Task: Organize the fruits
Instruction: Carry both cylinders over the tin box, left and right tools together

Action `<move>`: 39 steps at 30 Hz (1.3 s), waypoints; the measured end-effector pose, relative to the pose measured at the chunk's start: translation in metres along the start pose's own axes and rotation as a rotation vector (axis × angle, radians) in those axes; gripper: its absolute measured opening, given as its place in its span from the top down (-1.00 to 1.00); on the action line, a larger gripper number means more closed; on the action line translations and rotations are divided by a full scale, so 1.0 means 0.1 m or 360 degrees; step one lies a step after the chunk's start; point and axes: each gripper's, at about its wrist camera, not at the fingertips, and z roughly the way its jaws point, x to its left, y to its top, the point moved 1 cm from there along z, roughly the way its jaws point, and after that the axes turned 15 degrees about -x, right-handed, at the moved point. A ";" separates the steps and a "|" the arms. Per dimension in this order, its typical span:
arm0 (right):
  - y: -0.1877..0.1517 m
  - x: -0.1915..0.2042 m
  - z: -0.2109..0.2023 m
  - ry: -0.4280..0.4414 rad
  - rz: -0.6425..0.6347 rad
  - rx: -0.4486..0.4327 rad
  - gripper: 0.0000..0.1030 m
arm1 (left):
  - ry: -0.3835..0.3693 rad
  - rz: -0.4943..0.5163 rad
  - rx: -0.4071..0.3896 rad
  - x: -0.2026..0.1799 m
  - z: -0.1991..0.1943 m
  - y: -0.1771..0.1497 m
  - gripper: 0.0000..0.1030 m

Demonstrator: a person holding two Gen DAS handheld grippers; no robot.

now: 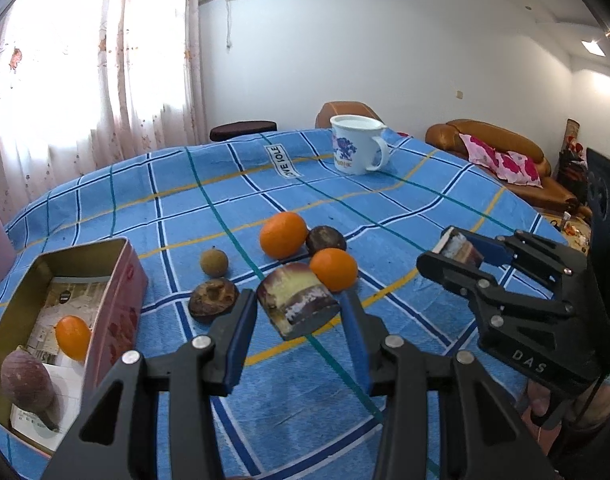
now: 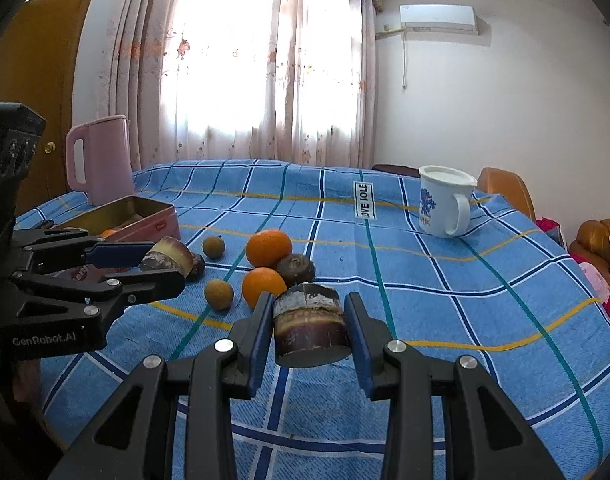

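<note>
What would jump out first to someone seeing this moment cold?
Both grippers are loaded: the left gripper and the right gripper each clamp a short sugarcane piece above the blue checked tablecloth. Just beyond sits a loose cluster of oranges and dark fruits, with the open pink tin at left already holding an orange.

A blue plaid cloth (image 2: pixel 445 280) covers the counter, carrying mid-frame oranges (image 2: pixel 268 247), perhaps longans (image 2: pixel 219 294), a tin (image 2: pixel 145 220) left, a mug (image 2: pixel 445 206) upper right.
</note>
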 end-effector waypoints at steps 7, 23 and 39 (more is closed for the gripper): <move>0.01 0.01 -0.07 0.0007 -0.0008 -0.0076 0.27 | 0.0038 0.0022 -0.0053 0.02 -0.06 0.03 0.13; 0.04 0.02 -0.14 0.0011 -0.0020 -0.0183 0.27 | 0.0121 0.0087 -0.0190 0.03 -0.22 0.13 0.13; 0.24 0.28 -0.09 0.0128 -0.0032 -0.0250 0.27 | 0.0220 0.0082 -0.0268 0.21 -0.37 0.20 0.13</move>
